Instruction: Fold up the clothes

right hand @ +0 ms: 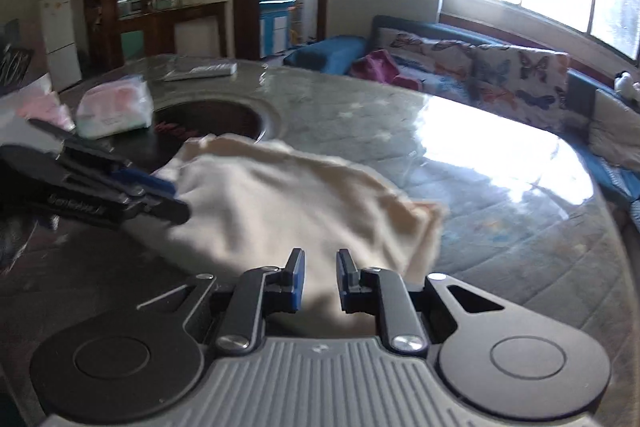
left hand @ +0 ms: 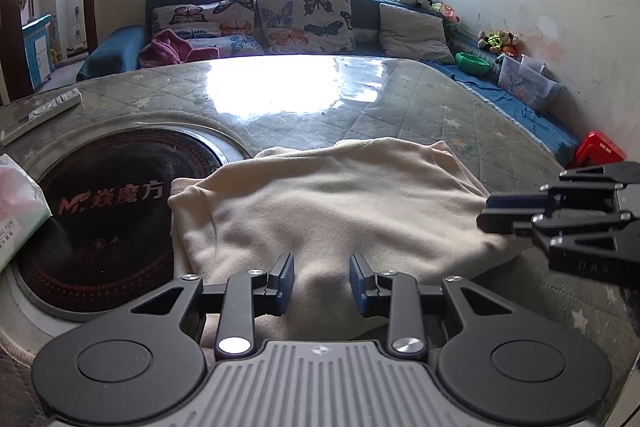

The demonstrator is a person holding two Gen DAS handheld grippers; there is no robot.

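A cream garment (left hand: 332,203) lies folded and slightly rumpled on the quilted, glass-topped table (left hand: 420,107). My left gripper (left hand: 322,283) is open over the garment's near edge, with cloth showing below the gap between its blue pads. In the left wrist view my right gripper (left hand: 494,213) comes in from the right, at the garment's right edge. In the right wrist view the garment (right hand: 288,203) fills the middle. My right gripper (right hand: 320,281) is open with a narrow gap over its near edge, and my left gripper (right hand: 172,197) is at the cloth's left side.
A round black hotplate (left hand: 112,203) is set into the table left of the garment. A tissue pack (right hand: 116,111) and a remote (right hand: 200,70) lie beyond it. A blue sofa with butterfly cushions (left hand: 304,15) lines the far side; a red stool (left hand: 600,147) stands at right.
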